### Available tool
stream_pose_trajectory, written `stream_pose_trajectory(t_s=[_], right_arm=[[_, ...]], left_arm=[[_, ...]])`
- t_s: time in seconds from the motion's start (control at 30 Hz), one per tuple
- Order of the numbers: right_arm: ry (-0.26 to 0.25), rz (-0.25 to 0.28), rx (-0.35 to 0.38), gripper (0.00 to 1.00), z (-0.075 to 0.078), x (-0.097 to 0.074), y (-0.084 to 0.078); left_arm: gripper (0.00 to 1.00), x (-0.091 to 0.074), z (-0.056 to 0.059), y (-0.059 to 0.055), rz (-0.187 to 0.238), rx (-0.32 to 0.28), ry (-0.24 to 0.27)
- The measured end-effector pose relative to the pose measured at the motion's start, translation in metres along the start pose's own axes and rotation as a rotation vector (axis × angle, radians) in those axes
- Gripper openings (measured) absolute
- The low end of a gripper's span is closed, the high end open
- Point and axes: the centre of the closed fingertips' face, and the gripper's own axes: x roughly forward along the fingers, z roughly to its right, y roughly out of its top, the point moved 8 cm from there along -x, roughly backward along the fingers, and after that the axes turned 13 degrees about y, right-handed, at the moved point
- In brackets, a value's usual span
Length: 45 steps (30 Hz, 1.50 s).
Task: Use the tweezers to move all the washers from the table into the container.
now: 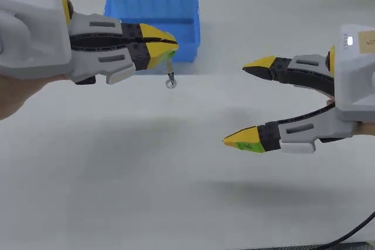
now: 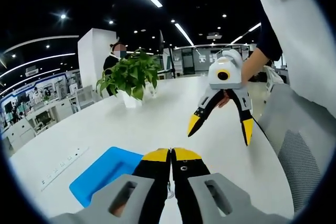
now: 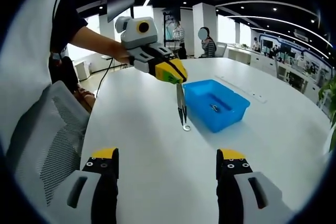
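My left gripper is shut on a pair of metal tweezers that point down at the table. A small metal washer sits at the tweezers' tips, just in front of the blue container; I cannot tell if it is lifted off the table. In the right gripper view the left gripper, tweezers and washer stand just left of the container, which holds a small metal piece. My right gripper is open and holds nothing, off to the right.
The white table stretches wide around both grippers. A potted plant stands farther along the table, with a person behind it. A black cable runs at the near right edge. An office chair is beside the table.
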Motion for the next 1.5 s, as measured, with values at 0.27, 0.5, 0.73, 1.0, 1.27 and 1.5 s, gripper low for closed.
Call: stream_pose_trajectory(t_s=[0.27,0.5,0.73,1.0,1.27,1.5], right_arm=[[0.035,0.006,0.019,0.92,-0.006,0.002,-0.003],[0.057,0.009,0.033,0.97,-0.011,0.006,-0.003],[0.060,0.020,0.049,0.99,-0.011,0.007,-0.001],[0.072,0.026,0.056,1.00,-0.013,0.008,0.000],[0.112,0.028,0.021,0.95,0.011,0.032,0.016],[0.147,-0.012,-0.029,0.74,0.037,0.063,0.030]], left_arm=[[0.04,0.004,0.006,-0.002,-0.008,-0.013,-0.010],[0.04,0.008,0.006,-0.005,-0.020,-0.010,-0.006],[0.04,0.011,0.009,-0.006,-0.029,-0.003,-0.017],[0.04,0.013,0.008,-0.009,-0.011,-0.024,-0.027],[0.04,0.008,0.005,-0.010,-0.034,-0.032,-0.081],[0.05,0.007,0.006,-0.007,-0.059,-0.028,-0.118]])
